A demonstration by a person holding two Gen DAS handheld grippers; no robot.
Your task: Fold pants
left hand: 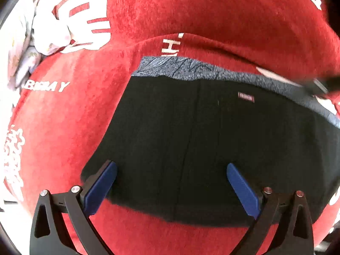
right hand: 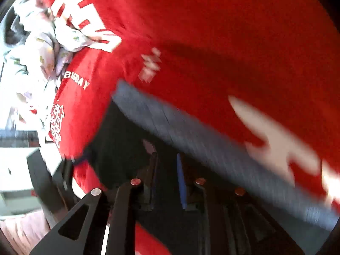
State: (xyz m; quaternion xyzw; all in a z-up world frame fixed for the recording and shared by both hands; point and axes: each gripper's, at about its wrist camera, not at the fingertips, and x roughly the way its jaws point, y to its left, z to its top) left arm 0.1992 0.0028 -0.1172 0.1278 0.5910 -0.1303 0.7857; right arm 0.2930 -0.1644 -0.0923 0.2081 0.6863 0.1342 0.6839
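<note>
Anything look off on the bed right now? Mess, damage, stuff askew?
No damage visible. The black pants lie flat on the red blanket; only a crumpled floral cloth bunched at the blanket's far-left edge looks untidy. The right wrist view is motion-blurred.

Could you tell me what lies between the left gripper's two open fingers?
Only the black pants, flat on the red blanket; the left gripper hovers open above them, shown in the left wrist view.

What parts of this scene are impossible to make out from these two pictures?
- Right gripper, right wrist view: motion blur hides whether it pinches the black pants.
- Pants' small label, left wrist view: lettering too small to read.
- Pants' far right end, left wrist view: cut off by the frame edge.
- Floral cloth, left wrist view: cut off, item unclear.
</note>
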